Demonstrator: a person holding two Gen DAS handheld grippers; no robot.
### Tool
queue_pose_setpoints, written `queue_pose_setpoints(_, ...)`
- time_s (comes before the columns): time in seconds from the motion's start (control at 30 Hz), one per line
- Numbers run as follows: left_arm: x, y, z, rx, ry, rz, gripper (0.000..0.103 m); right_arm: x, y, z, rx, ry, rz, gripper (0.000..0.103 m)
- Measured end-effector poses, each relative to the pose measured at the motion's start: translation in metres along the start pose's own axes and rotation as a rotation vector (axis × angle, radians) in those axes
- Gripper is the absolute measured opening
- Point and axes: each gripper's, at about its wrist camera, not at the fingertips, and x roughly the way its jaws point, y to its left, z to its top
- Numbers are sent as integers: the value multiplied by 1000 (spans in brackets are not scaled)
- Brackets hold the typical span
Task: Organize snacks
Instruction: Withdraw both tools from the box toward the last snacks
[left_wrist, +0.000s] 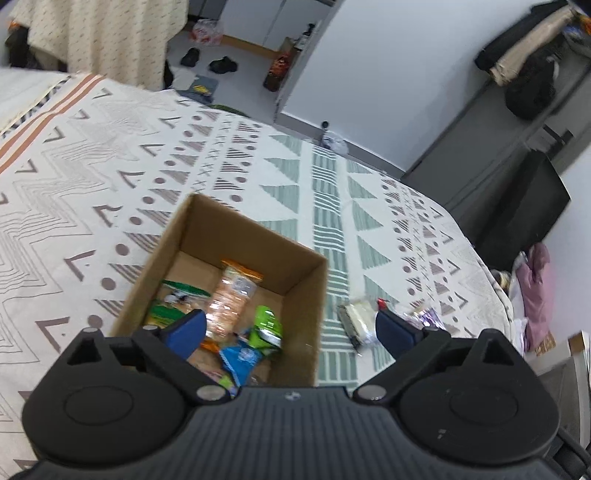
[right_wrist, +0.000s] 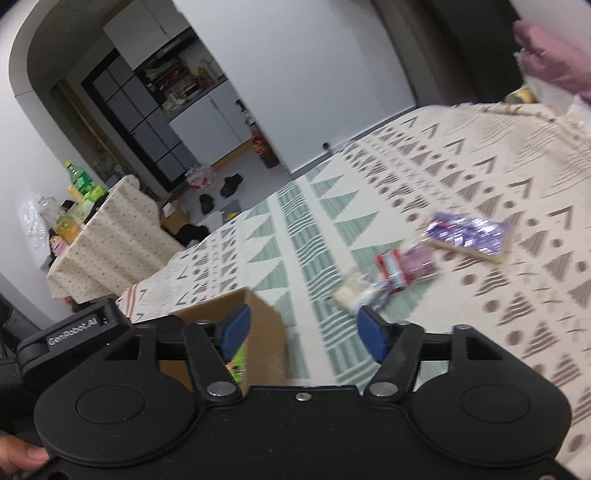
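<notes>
An open cardboard box sits on the patterned bedspread and holds several snack packets, among them an orange one, green ones and a blue one. My left gripper is open and empty above the box's near right side. A pale clear-wrapped snack lies right of the box. In the right wrist view my right gripper is open and empty above the bedspread, between the box and the loose snacks: a pale packet, a red-and-pink one and a purple one.
The bed's far edge drops to the floor, where shoes and bags lie. A dark cabinet and pink clothing stand off the bed's right side. A cloth-covered table with bottles stands beyond the bed.
</notes>
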Motion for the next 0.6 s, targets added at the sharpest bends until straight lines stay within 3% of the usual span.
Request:
queue_pose_setpoints(0.33, 4, -59, -28, 98, 55, -68, 103, -37, -56, 11, 11, -41, -47, 86)
queue_pose_setpoints(0.6, 13, -94, -45, 144, 78, -67, 103, -53, -96, 21, 11, -69, -88, 97)
